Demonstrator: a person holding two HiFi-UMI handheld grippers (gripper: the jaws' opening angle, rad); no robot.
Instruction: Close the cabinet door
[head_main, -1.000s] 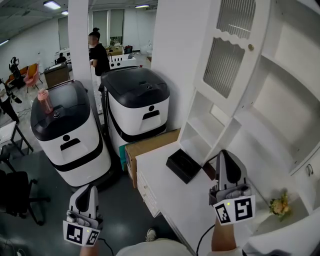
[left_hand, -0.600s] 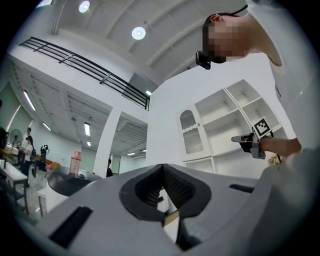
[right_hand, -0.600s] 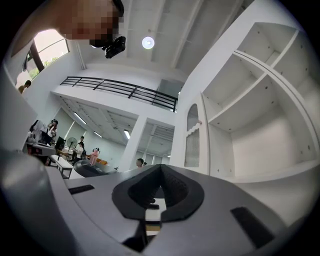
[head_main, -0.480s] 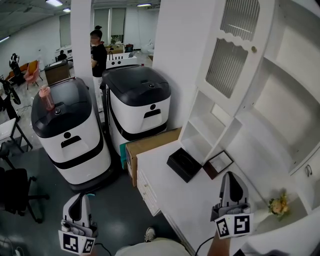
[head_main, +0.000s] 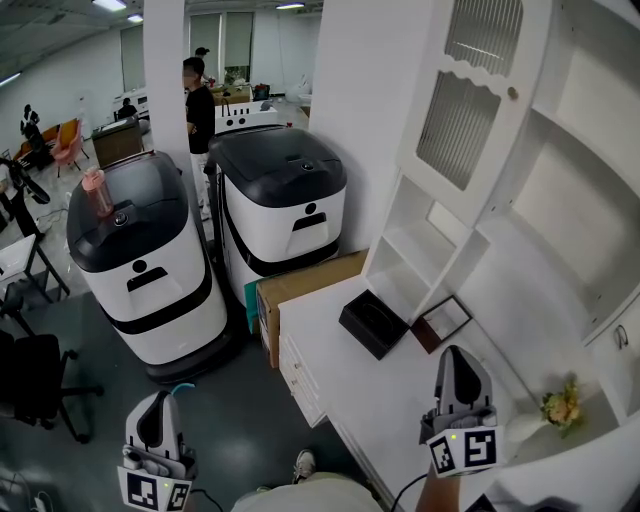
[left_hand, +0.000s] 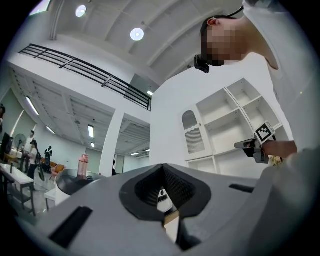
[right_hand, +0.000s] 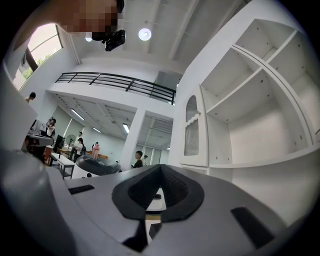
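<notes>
The white cabinet door (head_main: 470, 100) with ribbed glass panes stands swung open at the upper right, its small knob (head_main: 513, 92) facing the open shelves (head_main: 560, 200). My right gripper (head_main: 456, 358) hovers low over the white counter (head_main: 350, 390), well below the door, jaws shut on nothing. My left gripper (head_main: 157, 405) hangs over the floor at the lower left, far from the cabinet, jaws shut and empty. The door (right_hand: 192, 135) appears ahead and above in the right gripper view. In the left gripper view the door (left_hand: 192, 135) is distant, with my right gripper (left_hand: 252, 146) beside the shelves.
Two black-and-white machines (head_main: 285, 210) (head_main: 140, 260) stand left of the cabinet, one with a pink bottle (head_main: 96, 192) on top. A cardboard box (head_main: 300, 285) sits by the counter. A black box (head_main: 372, 322), a small frame (head_main: 440, 322) and flowers (head_main: 560, 408) rest on the counter. A person (head_main: 200, 100) stands behind.
Both grippers have sunk and drawn back toward the bottom of the head view. The right one no longer covers the small frame on the counter. The door has not moved.
</notes>
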